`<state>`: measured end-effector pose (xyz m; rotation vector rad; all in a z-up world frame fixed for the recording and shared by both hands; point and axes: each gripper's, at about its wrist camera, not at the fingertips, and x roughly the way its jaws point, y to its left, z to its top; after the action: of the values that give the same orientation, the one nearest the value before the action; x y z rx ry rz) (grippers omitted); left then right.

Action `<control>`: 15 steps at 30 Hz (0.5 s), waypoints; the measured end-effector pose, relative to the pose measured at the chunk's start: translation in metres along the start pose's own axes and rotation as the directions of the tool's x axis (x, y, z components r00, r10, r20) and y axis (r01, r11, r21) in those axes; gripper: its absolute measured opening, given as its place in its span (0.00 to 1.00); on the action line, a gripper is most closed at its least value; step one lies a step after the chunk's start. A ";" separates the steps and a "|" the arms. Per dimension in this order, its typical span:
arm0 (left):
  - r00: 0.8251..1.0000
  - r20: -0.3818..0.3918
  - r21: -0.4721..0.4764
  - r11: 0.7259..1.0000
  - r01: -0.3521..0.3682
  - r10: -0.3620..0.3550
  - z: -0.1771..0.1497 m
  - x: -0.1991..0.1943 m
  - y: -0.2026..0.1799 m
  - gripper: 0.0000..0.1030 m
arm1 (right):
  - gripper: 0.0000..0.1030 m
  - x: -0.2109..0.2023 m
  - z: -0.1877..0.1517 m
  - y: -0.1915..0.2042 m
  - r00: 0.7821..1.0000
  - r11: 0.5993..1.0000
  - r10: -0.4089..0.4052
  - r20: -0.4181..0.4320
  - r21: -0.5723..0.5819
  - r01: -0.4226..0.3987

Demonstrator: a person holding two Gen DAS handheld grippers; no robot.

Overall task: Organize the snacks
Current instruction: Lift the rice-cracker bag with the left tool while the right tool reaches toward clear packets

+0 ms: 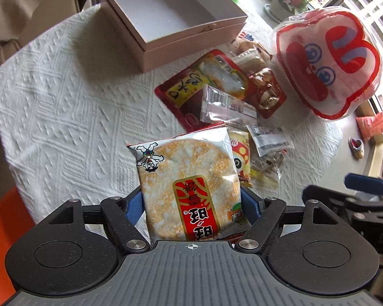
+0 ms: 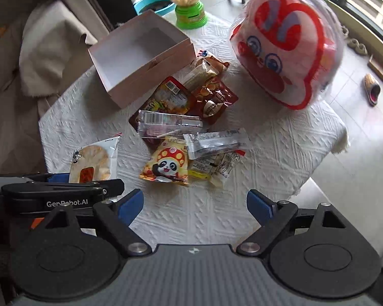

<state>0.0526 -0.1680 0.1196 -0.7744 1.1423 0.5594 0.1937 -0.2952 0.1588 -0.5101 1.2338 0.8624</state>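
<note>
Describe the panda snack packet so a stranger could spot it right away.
Start at the open box on the white cloth; a snack pile trails from it toward the camera. The panda packet lies at the pile's near end: yellow, showing a cartoon panda in a red spotted mushroom cap.

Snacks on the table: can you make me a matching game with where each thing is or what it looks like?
Things:
1. rice cracker packet
2. pink box
3. panda snack bag
4. candy dispenser

Clues:
A. green base
B. between the left claw pads
C. open, nothing inside
D. front of the snack pile

Pairs: 1-B, 2-C, 3-D, 4-A
</note>
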 end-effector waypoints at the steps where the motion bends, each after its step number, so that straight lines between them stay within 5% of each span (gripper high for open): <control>1: 1.000 0.003 0.007 1.000 -0.011 0.011 -0.002 0.004 0.001 0.79 | 0.87 0.010 0.004 -0.001 1.000 1.000 0.012 -0.004 -0.028 -0.012; 4: 0.998 0.011 -0.052 0.997 -0.054 0.055 -0.007 0.007 0.013 0.79 | 0.87 0.044 0.016 -0.005 1.000 0.998 0.005 -0.021 -0.069 -0.006; 9: 0.997 -0.074 -0.208 0.978 -0.027 0.011 -0.017 0.020 0.027 0.79 | 0.85 0.086 0.044 -0.014 0.995 0.995 0.072 -0.074 -0.058 -0.077; 15: 0.999 -0.045 -0.337 0.941 -0.021 0.006 -0.037 0.025 0.014 0.79 | 0.84 0.106 0.063 -0.039 0.996 0.986 0.044 -0.078 -0.159 -0.056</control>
<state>0.0287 -0.1886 0.0851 -1.0789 1.1055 0.7657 0.2713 -0.2403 0.0711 -0.6479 1.2545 0.9994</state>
